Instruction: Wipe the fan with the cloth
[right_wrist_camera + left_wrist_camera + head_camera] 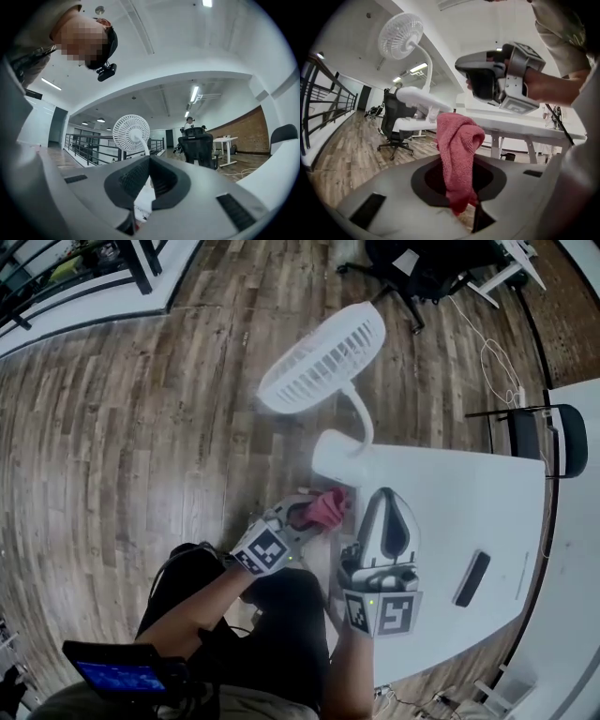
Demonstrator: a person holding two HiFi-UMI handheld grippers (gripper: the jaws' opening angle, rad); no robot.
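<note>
Open-plan office. Evidence: large white desk (pixel 450 502) in foreground; further white desk (pixel 228 139) on frame legs at far end; black swivel chairs (pixel 197 145) on castors, pushed back from desks; wood-plank floor (pixel 122 427) running across whole room; loose cable (pixel 485 357) trailing over floor; high white ceiling with long strip lights (pixel 194 93); exposed brick wall (pixel 241 129) on one side; black metal railing (pixel 86 143) along floor edge; person (pixel 189 123) beyond chairs.

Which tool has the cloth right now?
The left tool, clamped on the red cloth; the right tool is shut with nothing between its jaws.
</note>
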